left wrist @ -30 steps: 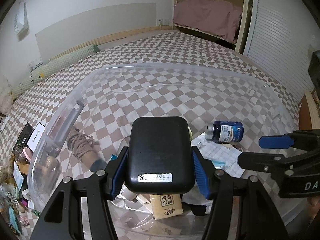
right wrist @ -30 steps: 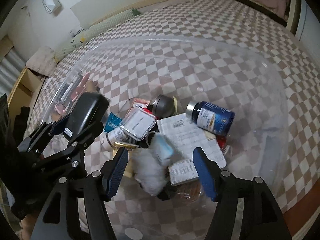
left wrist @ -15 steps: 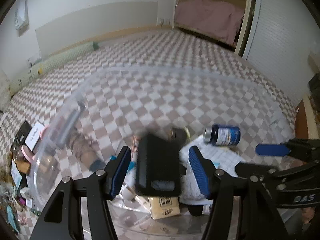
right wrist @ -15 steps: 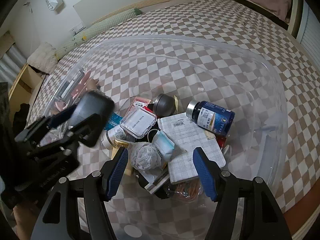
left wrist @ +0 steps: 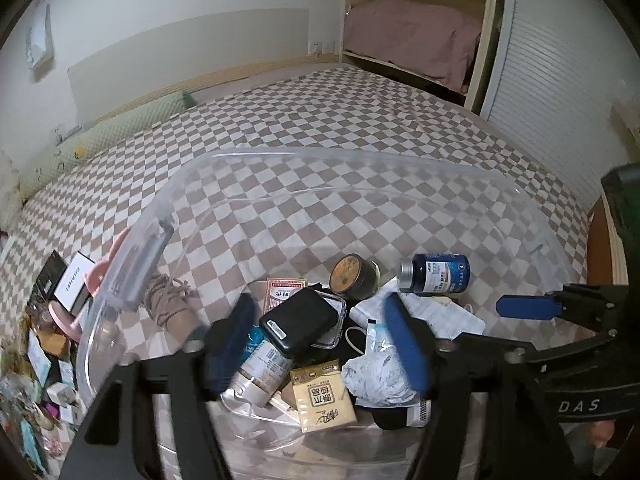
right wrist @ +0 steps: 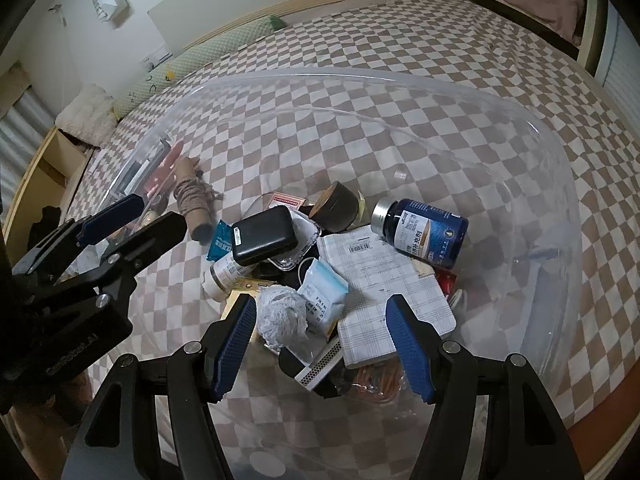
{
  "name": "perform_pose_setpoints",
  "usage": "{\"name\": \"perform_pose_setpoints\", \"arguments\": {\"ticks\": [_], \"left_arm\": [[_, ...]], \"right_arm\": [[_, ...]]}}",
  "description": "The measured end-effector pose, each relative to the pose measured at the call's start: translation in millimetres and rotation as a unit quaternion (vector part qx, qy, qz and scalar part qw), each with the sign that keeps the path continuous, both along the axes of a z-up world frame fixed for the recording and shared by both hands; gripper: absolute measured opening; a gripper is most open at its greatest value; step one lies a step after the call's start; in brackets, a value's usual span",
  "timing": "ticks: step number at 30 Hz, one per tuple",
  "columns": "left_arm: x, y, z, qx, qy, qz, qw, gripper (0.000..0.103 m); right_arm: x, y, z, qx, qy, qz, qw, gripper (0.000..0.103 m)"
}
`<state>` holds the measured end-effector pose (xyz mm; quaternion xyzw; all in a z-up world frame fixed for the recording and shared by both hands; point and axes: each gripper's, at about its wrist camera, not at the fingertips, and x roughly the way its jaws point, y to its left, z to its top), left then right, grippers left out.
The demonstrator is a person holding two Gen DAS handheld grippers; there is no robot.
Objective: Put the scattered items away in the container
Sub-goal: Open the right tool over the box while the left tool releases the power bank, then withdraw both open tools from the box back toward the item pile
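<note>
Left-wrist view: loose boxes and packets (left wrist: 60, 312) lie on the checkered bedspread (left wrist: 320, 120) at the far left, outside the clear plastic tub (left wrist: 360, 168). Just inside the tub's left wall sits a roll of brown twine (left wrist: 168, 300). The left gripper (left wrist: 316, 344) hangs over the tub with its blue-padded jaws spread apart and holding nothing. Between them, lower down, a black case (left wrist: 298, 322) rests on top of the pile, touching a brown bottle (left wrist: 260, 368). Right of it stand a dark round tin (left wrist: 354, 280) and a blue pill bottle (left wrist: 434, 274) on its side. Right-wrist view: the right gripper (right wrist: 320, 344) is also spread wide and empty, poised above a wad of white tissue (right wrist: 282, 316) and a checked notebook (right wrist: 380, 280), with the blue pill bottle beyond them at the right.
</note>
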<state>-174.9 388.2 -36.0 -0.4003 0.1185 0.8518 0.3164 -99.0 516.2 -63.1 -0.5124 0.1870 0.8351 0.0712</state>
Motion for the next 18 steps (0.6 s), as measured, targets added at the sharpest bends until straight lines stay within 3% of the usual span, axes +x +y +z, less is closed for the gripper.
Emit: {"name": "perform_pose_setpoints", "arguments": {"ticks": [8, 18], "left_arm": [[-7.9, -12.2, 1.8, 0.004, 0.000, 0.029, 0.9996, 0.099], [-8.8, -29.1, 7.7, -0.004, 0.019, 0.047, 0.9987, 0.099]], "right_arm": [[-2.3, -0.3, 0.3, 0.007, -0.001, 0.000, 1.000, 0.068], [-1.4, -11.0, 7.9, 0.031, 0.003, 0.006, 0.999, 0.068]]}}
